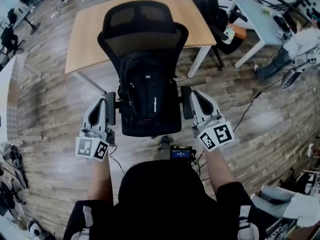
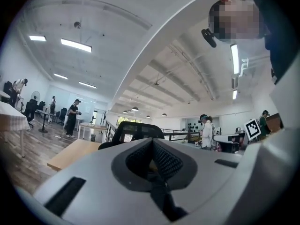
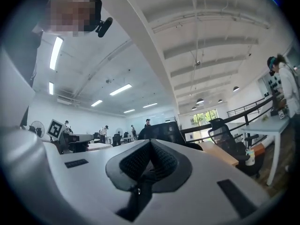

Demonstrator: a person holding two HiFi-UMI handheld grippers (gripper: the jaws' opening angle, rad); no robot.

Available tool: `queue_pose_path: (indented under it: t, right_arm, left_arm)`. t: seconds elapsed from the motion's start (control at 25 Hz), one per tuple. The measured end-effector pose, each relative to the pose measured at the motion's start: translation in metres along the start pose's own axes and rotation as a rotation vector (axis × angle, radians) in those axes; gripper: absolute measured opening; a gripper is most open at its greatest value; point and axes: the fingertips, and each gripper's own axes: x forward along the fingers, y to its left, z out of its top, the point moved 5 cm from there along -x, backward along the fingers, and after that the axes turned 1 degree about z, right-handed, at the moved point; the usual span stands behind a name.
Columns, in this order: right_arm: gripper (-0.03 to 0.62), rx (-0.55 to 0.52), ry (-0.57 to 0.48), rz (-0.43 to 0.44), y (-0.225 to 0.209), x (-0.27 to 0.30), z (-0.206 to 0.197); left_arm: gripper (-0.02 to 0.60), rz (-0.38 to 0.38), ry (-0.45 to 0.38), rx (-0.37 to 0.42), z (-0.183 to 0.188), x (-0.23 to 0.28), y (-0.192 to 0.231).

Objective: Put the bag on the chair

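Note:
A black backpack stands upright on the seat of a black mesh office chair, leaning on its backrest. My left gripper sits by the chair's left armrest and my right gripper by the right armrest, both apart from the bag. In the left gripper view the left gripper has its jaws shut with nothing between the pads, and the chair's headrest shows beyond it. The right gripper is likewise shut and holds nothing, with the chair top behind it. Both gripper views tilt up toward the ceiling.
A wooden desk stands right behind the chair. A second black chair and a white table are at the back right, with a seated person beside them. A black cable runs across the wood floor on the right.

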Motion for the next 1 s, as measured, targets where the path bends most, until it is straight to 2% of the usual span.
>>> queue_pose_path:
  t: [0.28,0.52,0.76,1.0]
  right_arm:
    - [0.011,-0.024,0.015,-0.083,0.058,-0.046,-0.016]
    - [0.011,-0.01,0.017,-0.137,0.126,-0.088,-0.036]
    - [0.011,-0.027,0.084,-0.207,0.175,-0.127,-0.05]
    - [0.011,-0.048,0.111,-0.18,0.194,-0.156,-0.048]
  left_arm:
    - [0.003,-0.021,0.029,0.013,-0.014,-0.075,0.004]
    - [0.003,0.027,0.054,0.001,-0.032,-0.157,0.017]
    - [0.003,0.075,0.088,-0.024,-0.045,-0.221,0.022]
    - [0.003,0.066,0.105,-0.041,-0.051,-0.246,-0.002]
